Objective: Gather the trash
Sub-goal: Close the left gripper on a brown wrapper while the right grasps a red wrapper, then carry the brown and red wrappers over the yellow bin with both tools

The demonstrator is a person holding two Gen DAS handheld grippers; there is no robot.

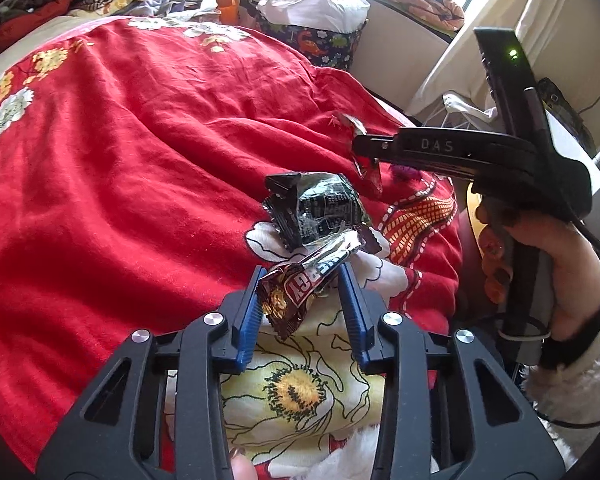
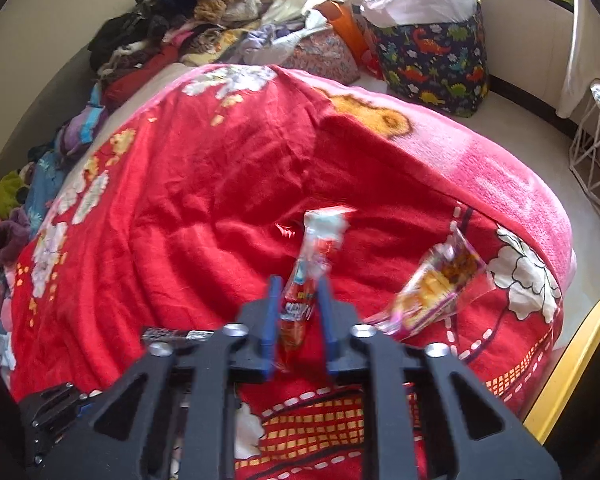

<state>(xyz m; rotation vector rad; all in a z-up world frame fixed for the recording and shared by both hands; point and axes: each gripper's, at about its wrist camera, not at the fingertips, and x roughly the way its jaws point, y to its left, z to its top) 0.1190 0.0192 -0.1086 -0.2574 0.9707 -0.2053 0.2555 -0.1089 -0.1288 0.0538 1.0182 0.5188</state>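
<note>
Left wrist view: a bed (image 1: 32, 52) fills most of the frame, spread with a red blanket (image 1: 148, 152) printed with white and yellow flowers. Heaped clothes (image 2: 188, 24) lie along its far side, and a dinosaur-print fabric bin (image 2: 432, 60) stuffed with white plastic bags stands on the floor past the foot, with a white wire basket (image 2: 596, 148) well apart to its right.

On the blanket the left gripper (image 1: 302, 286) has its blue fingers (image 1: 252, 312) on either side of a brown snack wrapper (image 1: 300, 280), pressed against its crumpled ends, so it is grasping that wrapper. A black crumpled wrapper (image 1: 316, 208) lies just beyond, touching the brown one.

To the right, a hand (image 1: 540, 264) in a fuzzy white sleeve carries the right gripper (image 2: 300, 304), seen side-on with its fingers (image 1: 370, 148) clenched on a red-and-white wrapper (image 2: 312, 256). In the right wrist view that wrapper stands up between the blue fingers, though the frame is blurred and the contact itself is hard to make out. A clear snack packet (image 2: 440, 280) with yellow and pink print lies on the blanket near it, to the right, and a small black wrapper (image 2: 176, 334) lies to the left, just beside the gripper body
</note>
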